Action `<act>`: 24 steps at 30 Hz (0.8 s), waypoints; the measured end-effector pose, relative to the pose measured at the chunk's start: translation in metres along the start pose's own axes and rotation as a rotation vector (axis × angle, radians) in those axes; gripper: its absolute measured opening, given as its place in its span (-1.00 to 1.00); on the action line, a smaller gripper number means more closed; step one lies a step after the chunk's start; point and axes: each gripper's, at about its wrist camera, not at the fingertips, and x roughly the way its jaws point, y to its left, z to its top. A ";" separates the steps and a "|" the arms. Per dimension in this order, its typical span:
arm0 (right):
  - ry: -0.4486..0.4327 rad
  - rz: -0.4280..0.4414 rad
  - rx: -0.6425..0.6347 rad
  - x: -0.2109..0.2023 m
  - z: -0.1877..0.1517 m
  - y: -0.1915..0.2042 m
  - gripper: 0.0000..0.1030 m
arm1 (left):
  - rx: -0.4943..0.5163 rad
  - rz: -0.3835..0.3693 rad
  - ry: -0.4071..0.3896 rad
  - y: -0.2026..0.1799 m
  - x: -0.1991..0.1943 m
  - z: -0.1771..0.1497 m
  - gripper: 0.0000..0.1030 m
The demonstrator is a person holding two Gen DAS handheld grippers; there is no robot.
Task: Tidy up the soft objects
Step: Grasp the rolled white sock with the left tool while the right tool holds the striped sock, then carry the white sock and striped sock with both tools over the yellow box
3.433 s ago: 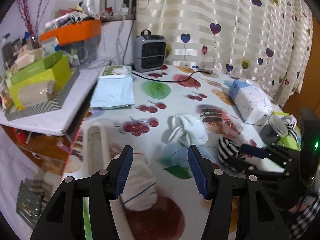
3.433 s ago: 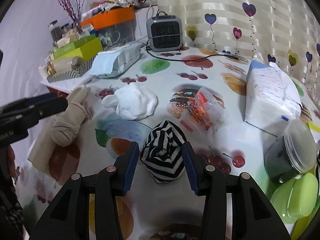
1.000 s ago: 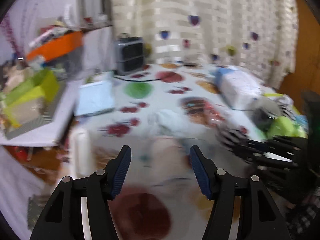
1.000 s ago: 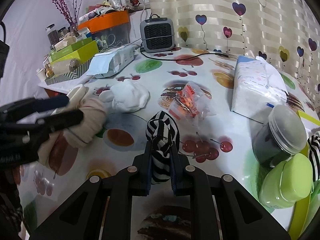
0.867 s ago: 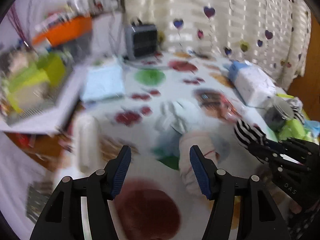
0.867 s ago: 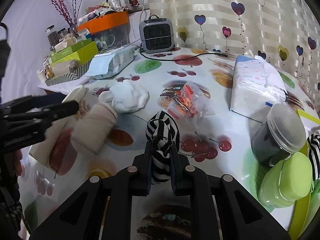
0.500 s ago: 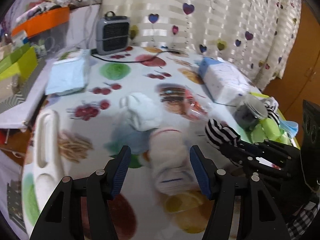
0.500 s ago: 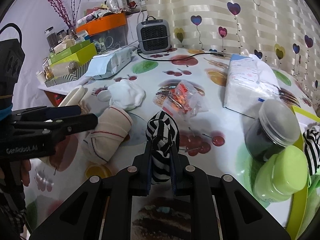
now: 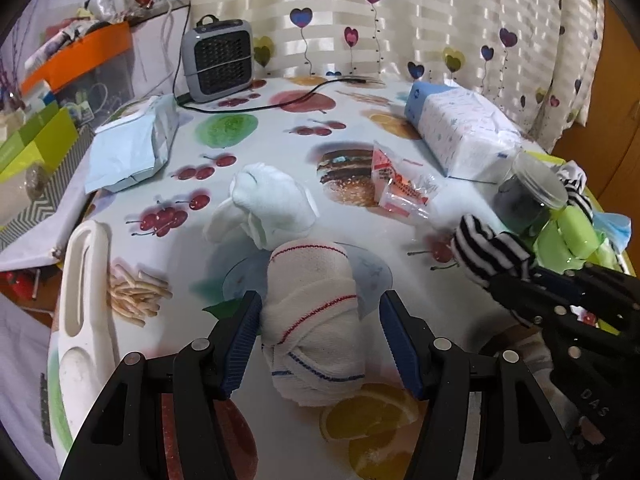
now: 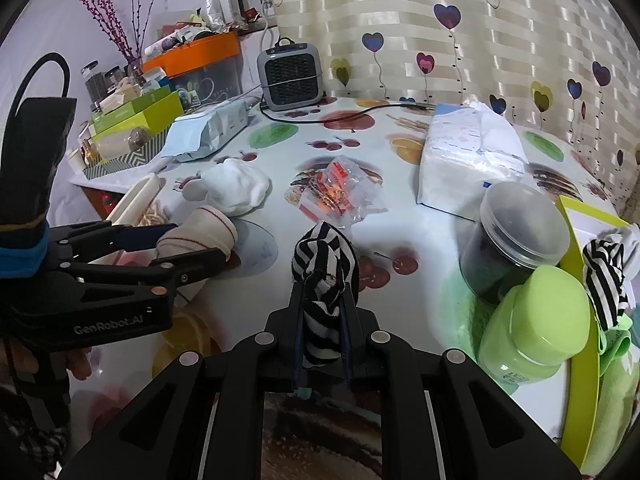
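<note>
A rolled cream sock [image 9: 316, 320] with red and blue lines lies on the fruit-print tablecloth [image 9: 280, 128]. My left gripper [image 9: 320, 300] is open around it; its left pad sits against the sock and a gap shows at its right pad. My right gripper [image 10: 324, 294] is shut on a black-and-white striped sock [image 10: 324, 264], held above the cloth to the right of the left gripper [image 10: 188, 244]. Just beyond the cream sock [image 10: 200, 234] lies a white sock bundle [image 9: 272, 204]. Another striped sock [image 10: 604, 276] rests in the yellow-green tray [image 10: 580, 320] at the right.
A dark jar [image 10: 512, 236] and a green bottle [image 10: 532, 328] stand by the tray. A tissue pack [image 10: 468, 156], snack bag [image 10: 340, 192], grey heater [image 10: 290, 74] with its cable, and blue pack [image 10: 204, 132] lie farther back. A white handled board [image 9: 84, 292] is at the left edge.
My right gripper shut on the striped sock and lifted it. The cream sock shifted from the table's left edge toward the middle. My left gripper followed, and its open jaws now flank the sock.
</note>
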 end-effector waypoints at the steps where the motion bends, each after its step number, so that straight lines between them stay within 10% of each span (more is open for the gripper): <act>1: -0.001 -0.001 0.000 -0.001 0.000 0.000 -0.70 | -0.003 0.000 0.001 0.000 0.001 0.000 0.18; 24: -0.023 -0.054 -0.007 -0.018 -0.005 -0.002 -0.70 | 0.004 -0.049 -0.042 -0.015 -0.016 -0.009 -0.10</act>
